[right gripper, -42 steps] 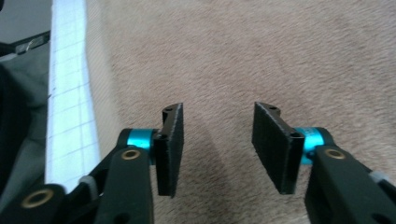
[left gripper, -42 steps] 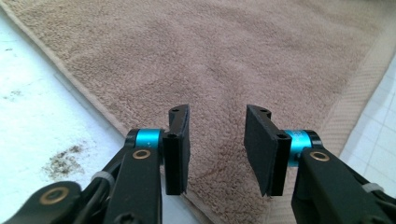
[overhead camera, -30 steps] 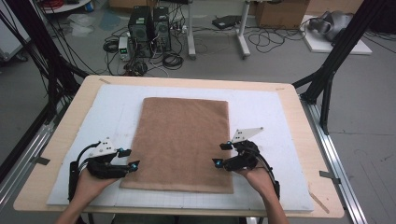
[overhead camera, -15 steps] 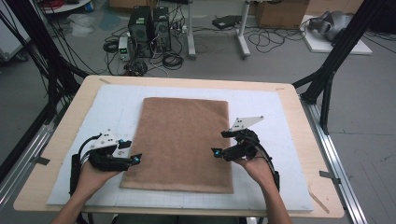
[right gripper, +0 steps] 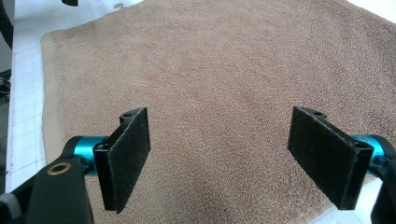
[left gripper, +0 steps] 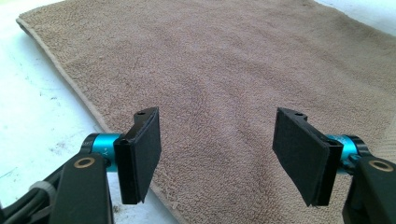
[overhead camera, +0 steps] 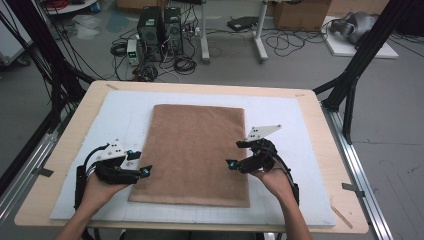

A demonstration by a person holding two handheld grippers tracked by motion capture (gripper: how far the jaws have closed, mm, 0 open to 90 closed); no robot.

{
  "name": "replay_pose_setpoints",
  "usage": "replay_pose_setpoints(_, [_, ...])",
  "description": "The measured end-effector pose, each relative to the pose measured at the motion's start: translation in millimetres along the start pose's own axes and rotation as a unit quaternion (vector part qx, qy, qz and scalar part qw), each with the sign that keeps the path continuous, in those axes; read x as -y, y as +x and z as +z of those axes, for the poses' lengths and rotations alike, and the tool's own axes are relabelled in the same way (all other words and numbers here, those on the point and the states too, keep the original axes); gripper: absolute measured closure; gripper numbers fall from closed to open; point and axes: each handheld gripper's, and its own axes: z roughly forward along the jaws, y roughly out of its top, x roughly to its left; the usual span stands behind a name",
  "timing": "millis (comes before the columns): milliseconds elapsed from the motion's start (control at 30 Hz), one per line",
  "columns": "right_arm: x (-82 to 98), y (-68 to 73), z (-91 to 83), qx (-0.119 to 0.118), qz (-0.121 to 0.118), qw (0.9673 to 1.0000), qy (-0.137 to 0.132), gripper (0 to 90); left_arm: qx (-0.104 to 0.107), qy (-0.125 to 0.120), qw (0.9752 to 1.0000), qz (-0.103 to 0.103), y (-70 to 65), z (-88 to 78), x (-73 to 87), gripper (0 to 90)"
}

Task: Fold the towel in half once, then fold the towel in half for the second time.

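Both grippers, left (overhead camera: 146, 171) and right (overhead camera: 231, 163), hover wide open over the brown towel (overhead camera: 195, 150), empty, having just opened, probably lining up a fold.

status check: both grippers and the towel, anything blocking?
Left gripper open, jaws just opened wider, nothing between them, at the towel's left edge. Right gripper same, over its right side. Brown towel flat on white mat. Nothing in the way.
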Motion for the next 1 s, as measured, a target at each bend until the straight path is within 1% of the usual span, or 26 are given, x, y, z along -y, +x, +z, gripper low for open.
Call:
replay_pose_setpoints(100, [0.0,-0.2,1.0,-0.002,0.004,1.0,0.002,20.4,0.0,0.0,1.0,0.002,0.9,-0.8,-0.3,32.7])
replay_pose_setpoints(267, [-0.3,1.2,5.0,-0.003,-0.004,1.0,0.006,20.4,0.0,-0.001,1.0,0.003,0.6,-0.8,-0.3,32.7])
replay_pose_setpoints(333, [-0.1,1.5,5.5,-0.004,-0.002,1.0,0.009,20.4,-0.001,0.003,1.0,0.007,0.6,-0.9,-0.2,32.7])
replay_pose_setpoints(400, [0.2,2.1,5.8,-0.005,0.001,0.9999,0.013,20.4,-0.001,0.001,1.0,0.007,0.6,-1.0,-0.2,32.7])
replay_pose_setpoints(533, [0.0,2.1,5.5,-0.004,-0.004,0.9999,0.009,20.4,0.001,-0.001,1.0,0.005,1.2,-1.0,-0.4,33.0])
replay_pose_setpoints(600, [0.0,2.5,4.6,-0.004,0.0,0.9999,0.01,20.4,0.0,0.0,1.0,0.003,2.4,-1.1,-0.9,33.1])
replay_pose_setpoints(767, [0.0,0.4,2.5,-0.004,0.002,1.0,0.009,20.5,-0.004,-0.003,1.0,0.001,4.6,-2.1,-2.7,32.8])
replay_pose_setpoints(800, [-0.1,0.2,2.3,-0.003,0.002,1.0,0.007,20.5,-0.004,-0.001,1.0,0.004,5.0,-2.0,-3.6,32.8])
replay_pose_setpoints(1000, [-0.8,-4.1,1.9,0.001,0.002,1.0,0.009,20.6,-0.004,-0.003,0.9999,0.009,8.3,-2.0,-10.7,32.9])
